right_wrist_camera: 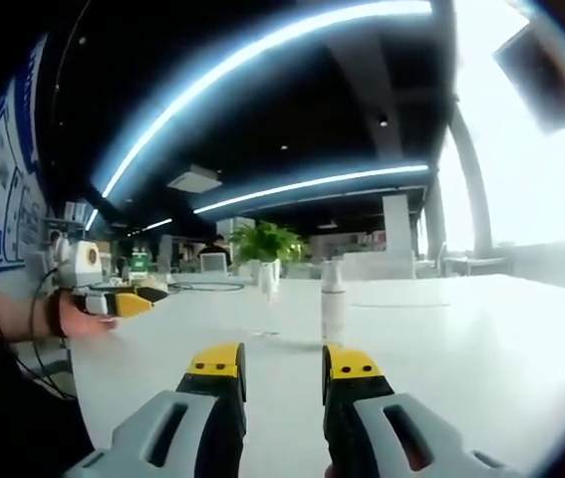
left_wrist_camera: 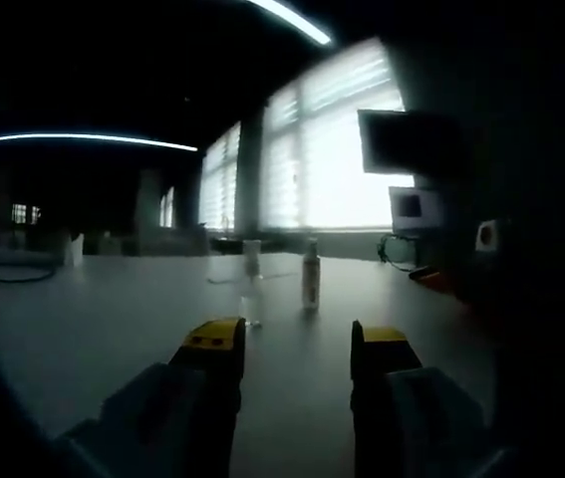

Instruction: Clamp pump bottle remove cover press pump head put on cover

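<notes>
Pump bottle upright on table

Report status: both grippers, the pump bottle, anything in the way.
Left gripper open, empty, short of the bottle. Right gripper open, empty. Pump bottle upright on the white table, cover on. Clear cup stands beside it; approach otherwise open.
</notes>
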The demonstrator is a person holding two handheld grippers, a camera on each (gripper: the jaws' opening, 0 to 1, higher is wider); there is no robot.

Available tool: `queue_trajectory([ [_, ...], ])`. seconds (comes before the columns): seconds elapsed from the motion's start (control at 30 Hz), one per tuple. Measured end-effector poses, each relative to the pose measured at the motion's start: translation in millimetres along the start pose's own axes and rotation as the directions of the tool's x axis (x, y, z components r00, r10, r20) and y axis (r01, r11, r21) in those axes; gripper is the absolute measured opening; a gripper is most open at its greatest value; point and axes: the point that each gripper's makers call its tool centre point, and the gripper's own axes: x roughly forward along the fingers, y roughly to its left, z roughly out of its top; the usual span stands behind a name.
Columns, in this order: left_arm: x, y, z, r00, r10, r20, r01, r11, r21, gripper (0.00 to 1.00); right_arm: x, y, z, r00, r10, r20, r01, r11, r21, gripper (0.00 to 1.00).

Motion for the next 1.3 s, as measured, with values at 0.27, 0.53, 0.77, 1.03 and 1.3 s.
queue_trajectory([
  [0.27, 21.0, -13.4, 7.6, 0.999, 0.041, 0.005, -0.041, 0.999, -0.001, 0.33, -0.2, -1.8, 0.8, 1.000, 0.001, 0.004, -0.002, 1.000, 0.025, 0.25],
  [0.53, 54.1, -18.8, 19.6, 0.998, 0.057, 0.013, -0.057, 0.998, -0.032, 0.33, 0.9, -2.1, 0.2, 1.000, 0.000, 0.000, 0.000, 1.000, 0.024, 0.25],
  [0.77, 83.0, -22.4, 25.9, 0.998, 0.052, 0.023, -0.053, 0.997, 0.059, 0.33, 0.4, -2.3, 0.1, 1.000, 0.000, -0.001, 0.000, 1.000, 0.022, 0.25],
  [1.03, 109.8, -27.0, 18.3, 0.999, 0.045, 0.010, -0.046, 0.999, 0.022, 0.33, 1.2, -1.8, -0.6, 1.000, -0.004, -0.005, 0.004, 1.000, 0.015, 0.25],
  [1.3, 137.9, -23.8, 12.8, 0.999, 0.048, -0.006, -0.047, 0.998, 0.030, 0.32, 0.9, -1.6, -0.5, 1.000, -0.005, -0.007, 0.005, 1.000, 0.011, 0.25],
])
